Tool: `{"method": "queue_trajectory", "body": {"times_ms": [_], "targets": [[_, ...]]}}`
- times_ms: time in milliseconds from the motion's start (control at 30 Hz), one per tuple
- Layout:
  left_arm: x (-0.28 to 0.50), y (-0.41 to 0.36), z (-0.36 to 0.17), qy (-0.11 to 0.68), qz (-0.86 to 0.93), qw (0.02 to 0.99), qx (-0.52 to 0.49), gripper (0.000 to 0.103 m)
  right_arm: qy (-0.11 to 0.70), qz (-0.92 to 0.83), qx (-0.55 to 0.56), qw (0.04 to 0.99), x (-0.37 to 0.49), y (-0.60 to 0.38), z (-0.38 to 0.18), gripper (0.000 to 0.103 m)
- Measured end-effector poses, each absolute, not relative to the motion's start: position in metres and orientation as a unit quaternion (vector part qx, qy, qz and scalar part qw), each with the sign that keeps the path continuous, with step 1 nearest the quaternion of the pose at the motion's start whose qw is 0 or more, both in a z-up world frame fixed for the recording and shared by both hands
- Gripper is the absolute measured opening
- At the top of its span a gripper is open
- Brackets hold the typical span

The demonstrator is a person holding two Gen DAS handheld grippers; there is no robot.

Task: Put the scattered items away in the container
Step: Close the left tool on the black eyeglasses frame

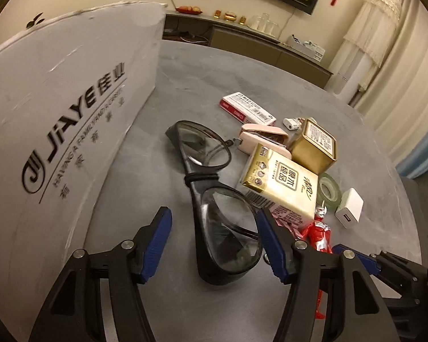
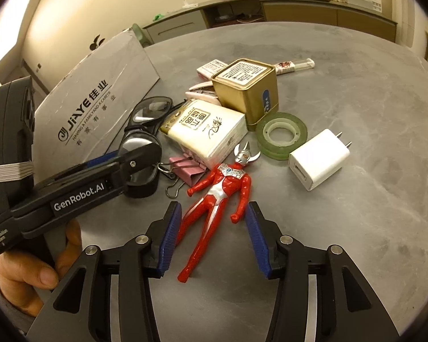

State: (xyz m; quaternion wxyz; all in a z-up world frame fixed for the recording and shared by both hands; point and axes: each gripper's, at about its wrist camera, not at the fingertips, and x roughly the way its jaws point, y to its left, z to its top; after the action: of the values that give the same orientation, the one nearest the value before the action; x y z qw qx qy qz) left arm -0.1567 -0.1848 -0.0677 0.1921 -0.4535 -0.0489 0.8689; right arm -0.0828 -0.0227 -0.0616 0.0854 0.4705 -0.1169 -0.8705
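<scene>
Sitting on a grey table (image 2: 342, 91), biggest to smallest:

Box: the white cardboard container (image 1: 71, 108) with JIAYE printed on its side stands at the left edge of the pile, pretty much right beside the glasses.
Left gripper (image 1: 214, 245): jaws spread wide around the near lens of the goggles, blue pads on either side, can't tell if they're touching the frame.
Right gripper (image 2: 212, 239): jaws also spread, straddling the legs of the red figure, not closed on it.
Goggles: black safety glasses (image 1: 211, 199) lying flat between the box and the tissue pack.
Tissue pack (image 2: 205, 131): cream and gold, leaning on the tin.
Tin: gold square tin (image 2: 245, 88) behind the tissues, with a pink stapler (image 2: 199, 91) to its left.
Figure: red and silver toy hero (image 2: 219, 188) on its back, head toward the tape.
Charger: white plug (image 2: 318, 159) just right of the tape.
Tape: green roll (image 2: 281, 134) between the tin and the charger.
Clip: pink binder clip (image 2: 185, 171) tucked under the tissue pack's near edge.
</scene>
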Motion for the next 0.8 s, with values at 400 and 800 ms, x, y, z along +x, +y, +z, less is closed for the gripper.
{"method": "queue_trajectory", "body": {"times_ms": [400, 800], "targets": [[-0.156, -0.183, -0.052, -0.049, 0.877, 0.214, -0.428, 0.025, -0.109, -0.869, 0.478, 0.064, -0.087, -0.017, -0.062, 0.05], [-0.148, -0.194, -0.043, -0.051, 0.88, 0.207, -0.424, 0.02, -0.085, -0.88, 0.462, 0.068, -0.09, -0.036, -0.057, 0.052]]}}
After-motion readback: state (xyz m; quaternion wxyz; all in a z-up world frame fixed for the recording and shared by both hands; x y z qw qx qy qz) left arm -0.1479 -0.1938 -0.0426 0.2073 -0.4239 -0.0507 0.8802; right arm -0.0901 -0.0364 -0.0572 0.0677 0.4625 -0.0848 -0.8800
